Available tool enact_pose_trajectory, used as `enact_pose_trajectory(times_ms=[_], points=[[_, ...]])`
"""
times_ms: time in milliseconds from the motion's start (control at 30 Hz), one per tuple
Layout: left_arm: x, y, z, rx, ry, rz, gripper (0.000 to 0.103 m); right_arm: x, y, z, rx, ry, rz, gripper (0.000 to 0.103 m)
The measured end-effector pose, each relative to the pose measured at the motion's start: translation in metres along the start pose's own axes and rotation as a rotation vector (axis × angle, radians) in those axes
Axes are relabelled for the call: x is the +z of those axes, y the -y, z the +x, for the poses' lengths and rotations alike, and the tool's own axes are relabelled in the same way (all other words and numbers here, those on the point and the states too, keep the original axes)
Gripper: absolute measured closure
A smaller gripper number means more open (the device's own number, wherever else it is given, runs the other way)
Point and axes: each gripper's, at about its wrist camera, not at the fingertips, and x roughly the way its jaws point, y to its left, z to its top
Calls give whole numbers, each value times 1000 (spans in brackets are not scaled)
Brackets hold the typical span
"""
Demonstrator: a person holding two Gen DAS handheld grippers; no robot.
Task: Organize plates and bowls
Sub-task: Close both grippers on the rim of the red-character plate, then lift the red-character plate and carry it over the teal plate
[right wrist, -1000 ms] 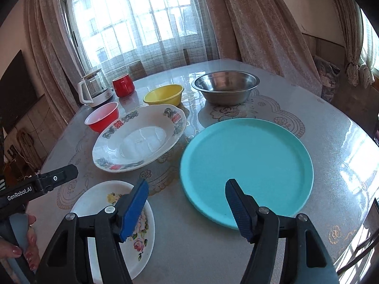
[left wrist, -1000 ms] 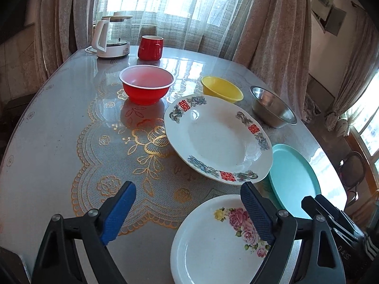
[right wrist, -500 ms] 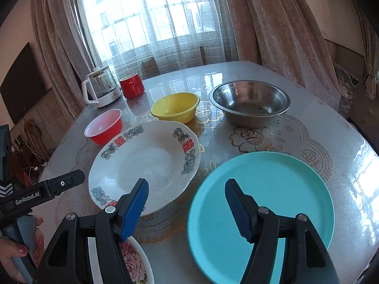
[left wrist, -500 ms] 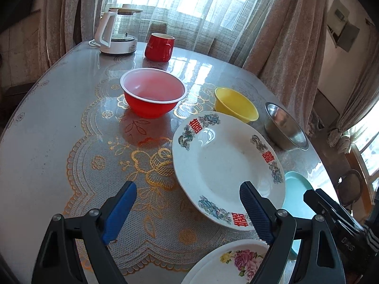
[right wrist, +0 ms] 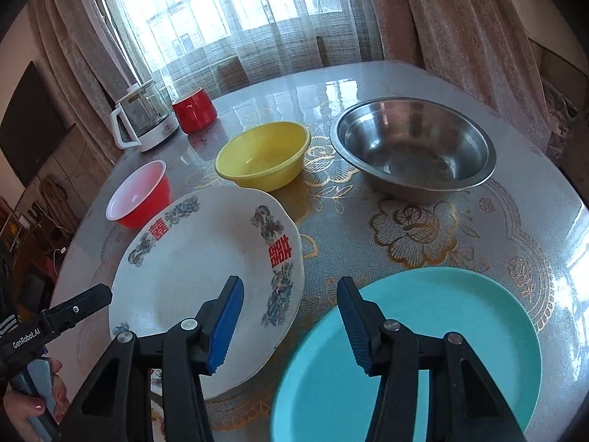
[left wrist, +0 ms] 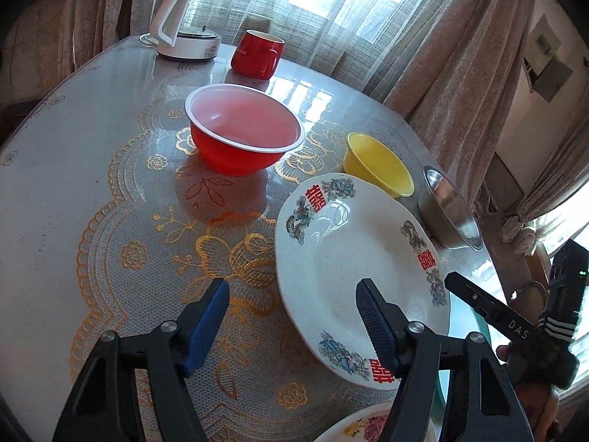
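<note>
Curtained windows back a round table (right wrist: 515,199) under a gold-flowered cover, and nothing on it looks sorted yet. Taking the white plate (right wrist: 206,269) as landmark: the red bowl (left wrist: 243,129) and yellow bowl (right wrist: 263,158) stand just beyond it, the steel bowl (right wrist: 412,147) farther to the right, the teal plate (right wrist: 423,335) close on the right, and a floral plate (left wrist: 368,425) near its front edge, all apart and unstacked. A kettle (right wrist: 141,118) and red mug (left wrist: 257,53) sit far behind. The left gripper (left wrist: 292,302) hovers over the white plate's left rim, jaws wide and empty; the right gripper (right wrist: 291,300) hangs above its right rim, likewise spread, holding nothing. Stacking of plates and nesting of bowls seems wholly ahead.
</note>
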Motion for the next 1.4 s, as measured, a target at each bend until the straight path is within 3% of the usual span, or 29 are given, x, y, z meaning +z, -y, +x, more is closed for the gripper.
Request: enact_pose_trajectory(times_ms=[67, 233, 267, 500, 667, 767, 1000, 1200, 1400], points=[[0, 1, 3, -3, -5, 10, 37, 4, 0, 6, 4, -8, 4, 54], [0, 1, 12, -31, -25, 21, 66, 9, -3, 19, 2, -29, -3, 65], [0, 1, 13, -41, -25, 16, 68, 9, -2, 22, 6, -37, 7, 65], [0, -2, 22, -96, -35, 4, 69, 9, -2, 38, 29, -69, 7, 76], [0, -7, 30, -153, -69, -10, 71, 8, 4, 39, 70, -80, 16, 77], [1, -6, 31, -160, -67, 1, 71, 9, 3, 43, 76, -94, 4, 77], [2, -7, 31, -120, -64, 23, 83, 10, 10, 46, 130, -118, 36, 79], [1, -6, 20, -84, -15, 47, 83, 2, 10, 34, 169, -79, 50, 83], [-1, -6, 15, -118, -8, 46, 83, -2, 7, 14, 160, -33, 34, 83]])
